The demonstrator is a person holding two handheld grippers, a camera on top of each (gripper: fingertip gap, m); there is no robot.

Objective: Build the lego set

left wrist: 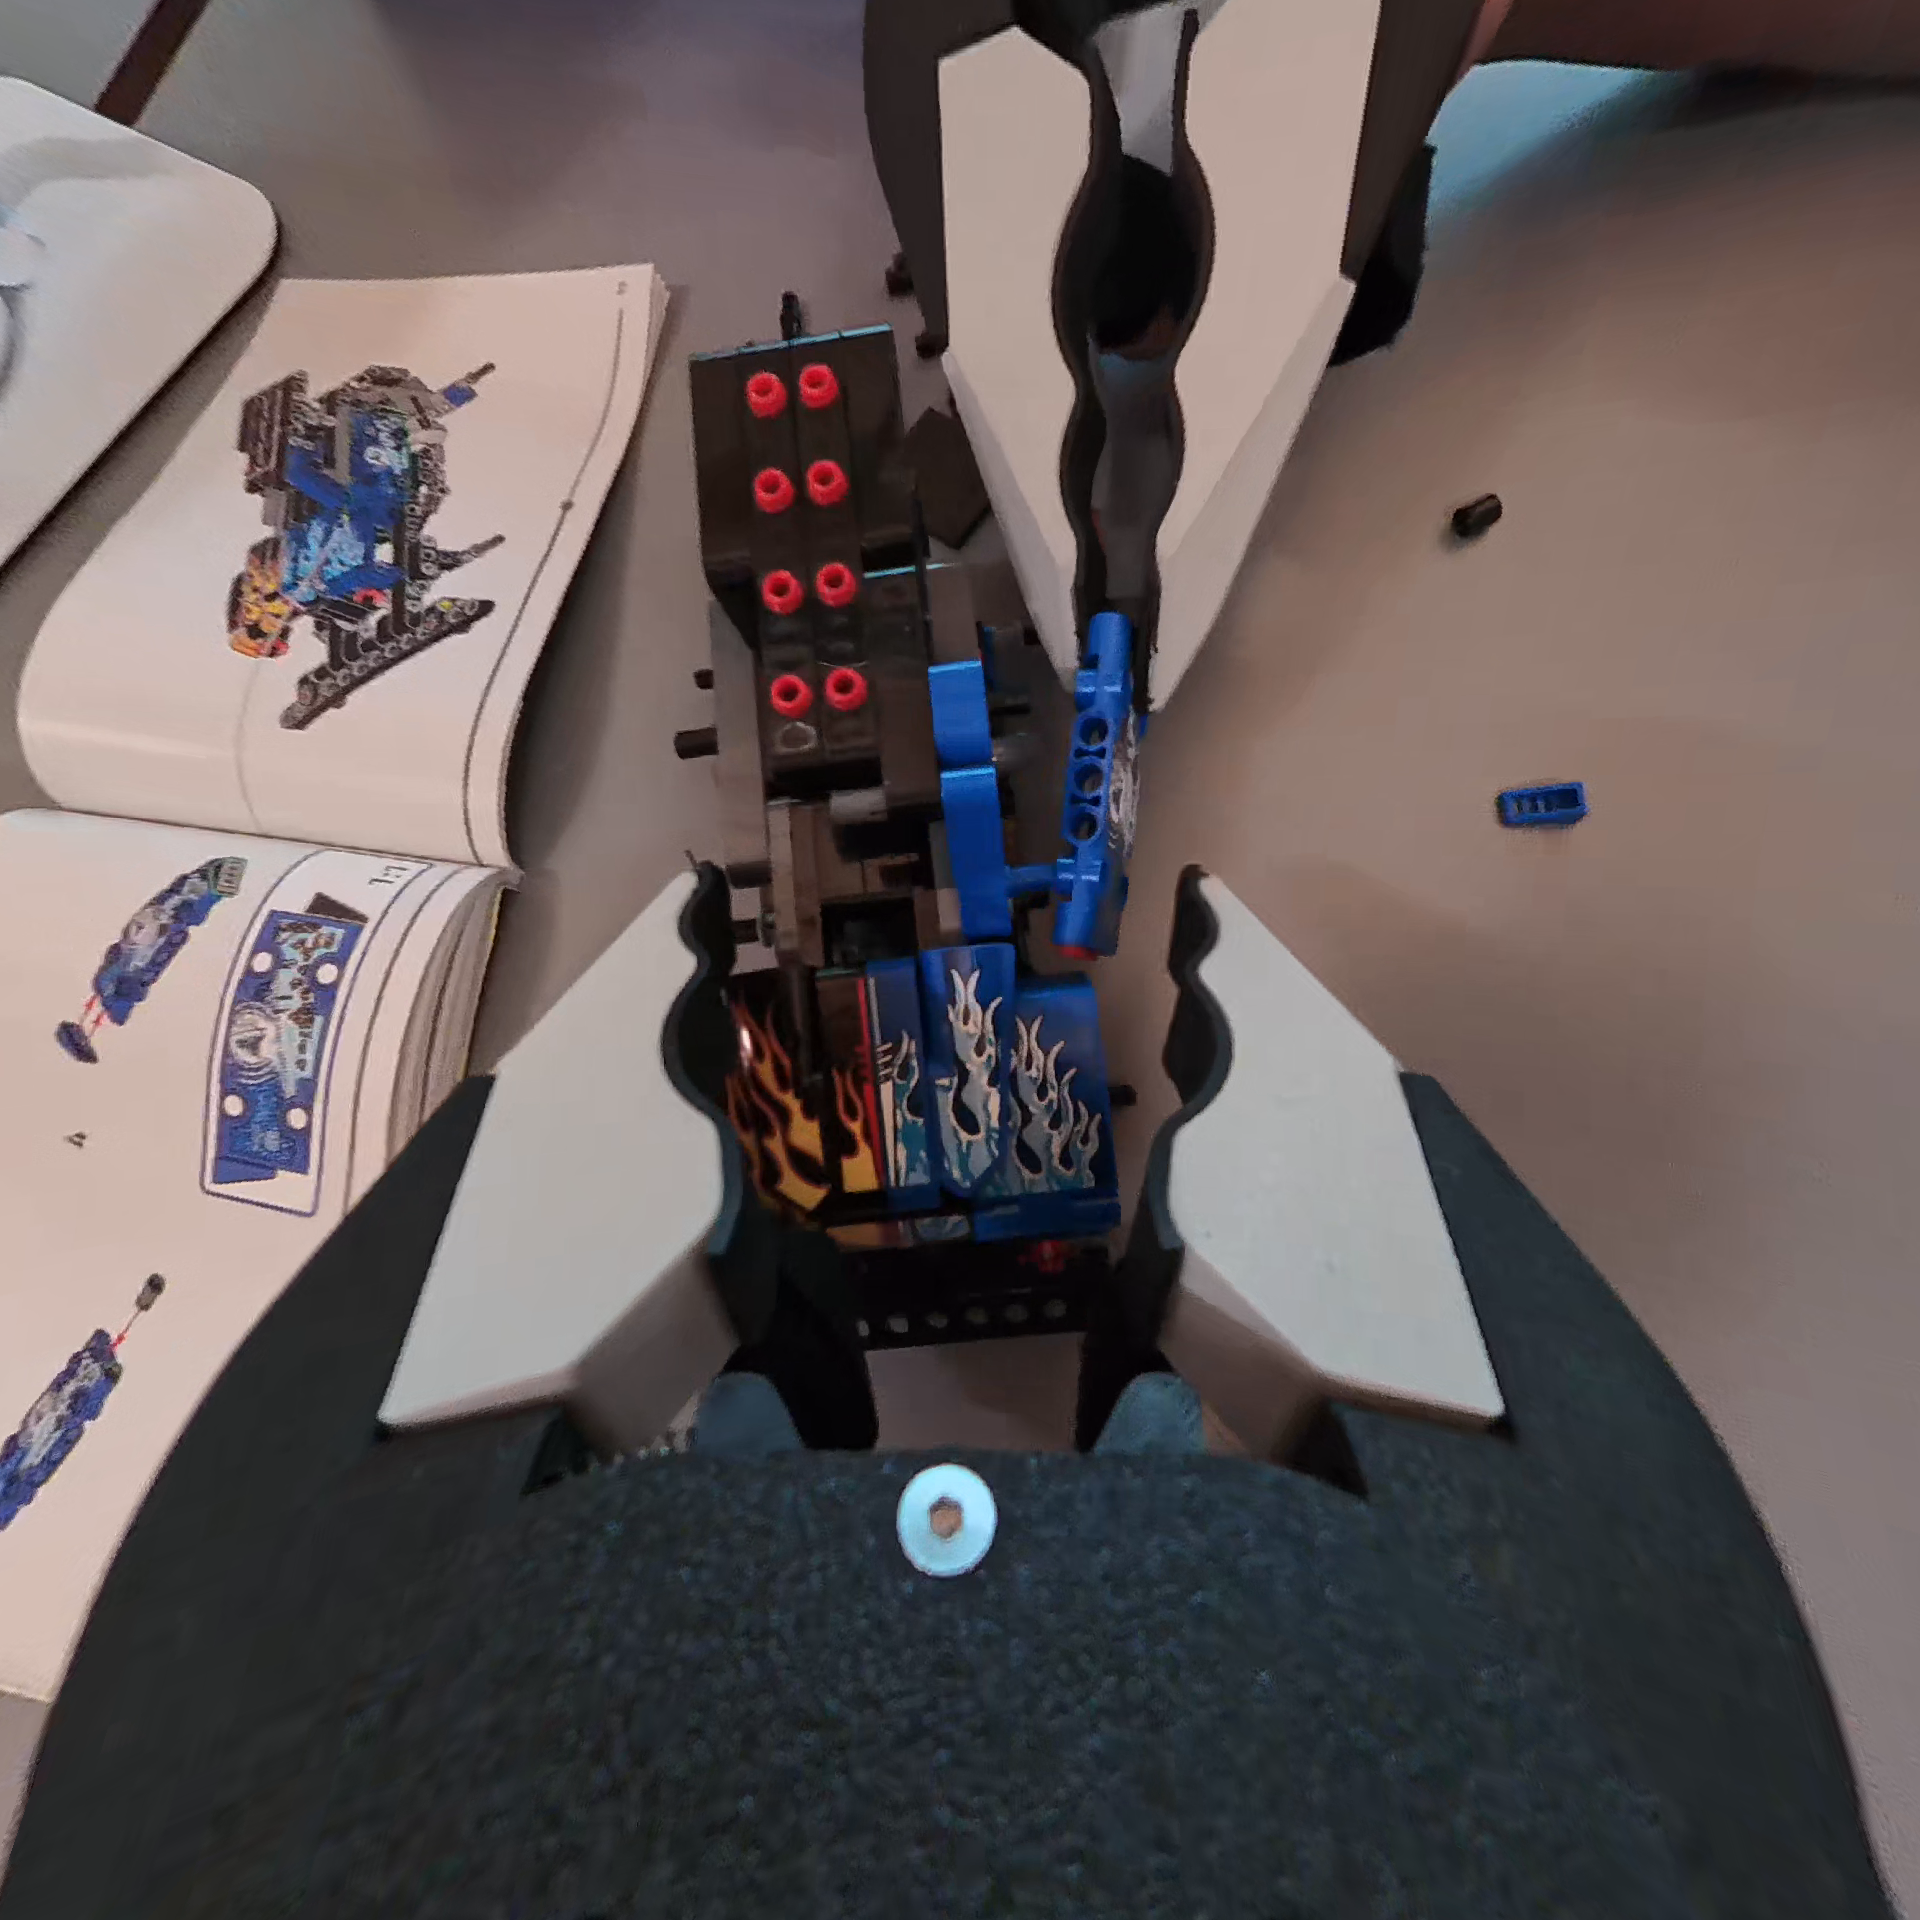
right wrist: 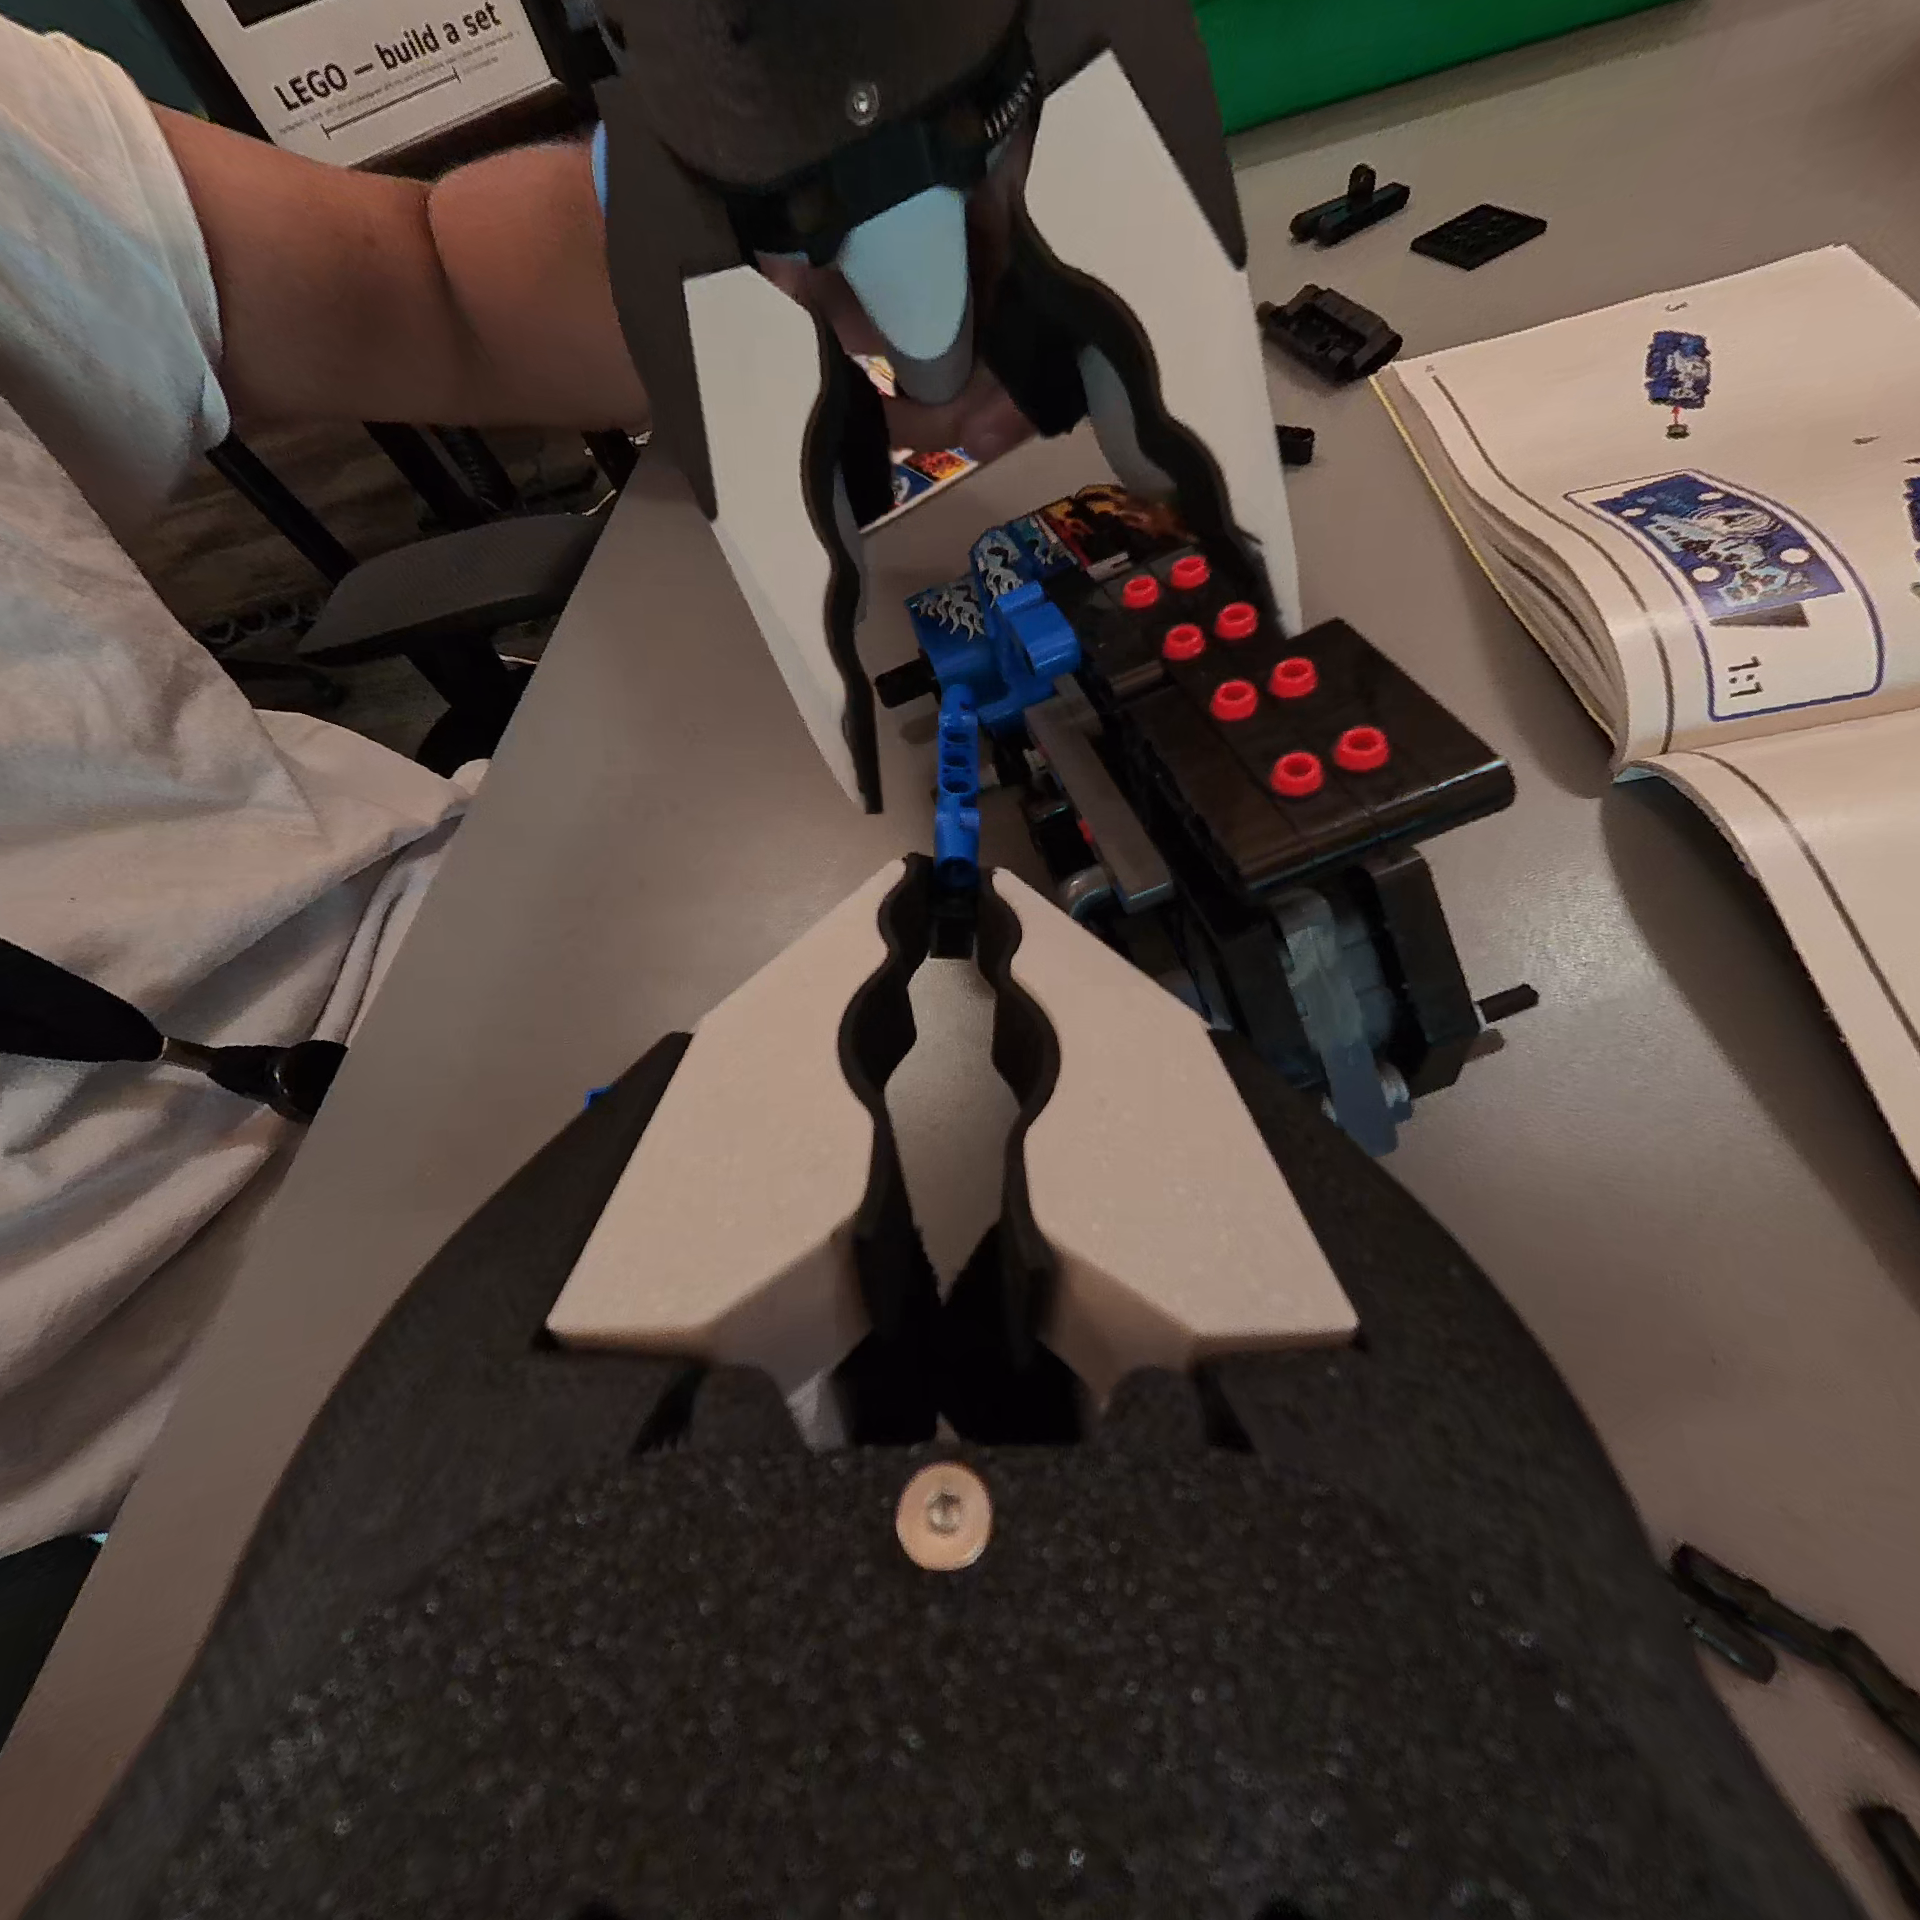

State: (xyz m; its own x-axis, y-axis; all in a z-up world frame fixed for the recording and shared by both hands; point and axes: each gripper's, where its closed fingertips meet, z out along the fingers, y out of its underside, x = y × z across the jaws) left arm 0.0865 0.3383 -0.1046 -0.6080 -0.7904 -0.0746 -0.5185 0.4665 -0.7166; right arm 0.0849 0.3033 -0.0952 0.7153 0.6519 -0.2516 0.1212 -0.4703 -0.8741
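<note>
A grey table (left wrist: pixel 1558 364) carries everything here. On it, to the left in the left wrist view, an open instruction booklet (left wrist: pixel 343 644) lies flat, its pages printed with pictures of a blue and black vehicle.

Beside the booklet stands the part-built Lego model (left wrist: pixel 831 727), a long black body with eight red round studs (left wrist: pixel 805 540) in two rows along its flat top. One end carries blue panels with white flames (left wrist: pixel 997 1081) next to black panels with orange flames; the other end, seen from the right wrist view, shows a grey round part inside a black frame.

The left gripper (left wrist: pixel 940 1049) is spread wide around the flame-panelled end, its jaws either side of it; contact cannot be judged.

The right gripper (right wrist: pixel 951 914) is closed on the tip of a blue beam with holes (right wrist: pixel 956 779), which stands alongside the model, by a blue bracket.

Small loose pieces lie apart on the table: a blue piece (left wrist: pixel 1541 803) and a black pin (left wrist: pixel 1475 514).
</note>
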